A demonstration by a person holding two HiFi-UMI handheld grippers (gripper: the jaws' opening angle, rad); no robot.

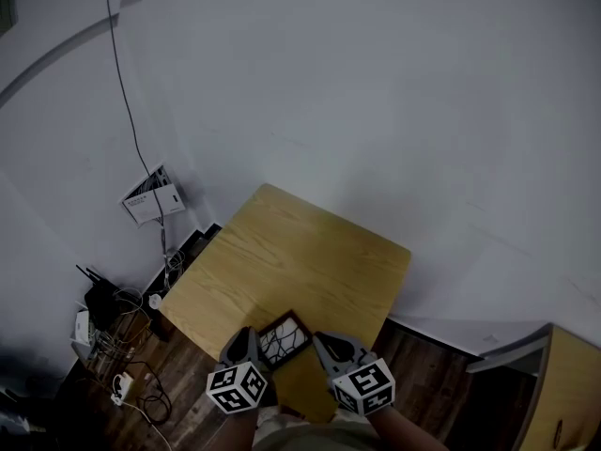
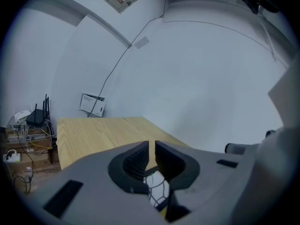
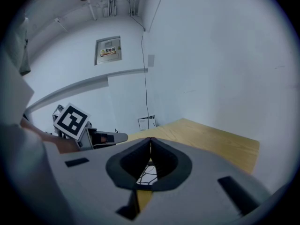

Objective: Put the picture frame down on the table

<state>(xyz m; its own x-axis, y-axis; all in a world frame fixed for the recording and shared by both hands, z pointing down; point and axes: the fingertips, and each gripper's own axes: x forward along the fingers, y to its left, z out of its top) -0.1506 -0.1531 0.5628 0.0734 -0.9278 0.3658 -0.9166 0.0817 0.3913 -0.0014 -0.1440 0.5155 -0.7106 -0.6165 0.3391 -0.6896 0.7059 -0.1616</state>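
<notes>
Picture frame [image 1: 284, 338] seems already laid at the table's [image 1: 310, 252] near edge. Left gripper [image 1: 243, 345] is all but closed and right gripper [image 1: 331, 347] closed, both empty. Next I'd expect them to draw clear.

Each hand carried a moulded grey gripper. The left gripper [image 1: 247, 338] and the right gripper [image 1: 326, 344] were alike in build. Each had a broad pale-grey shell with dark rectangular slots [image 2: 64, 198] recessed in its upper face, and black ribbed pads [image 2: 136, 163] lined the jaws. A cube [image 1: 237, 386] bearing black-and-white square markers was mounted at the rear of the left unit, and a matching cube [image 1: 364, 387] at the rear of the right. A pale garment [image 1: 299, 432] was noted at the lower edge of the head view.
</notes>
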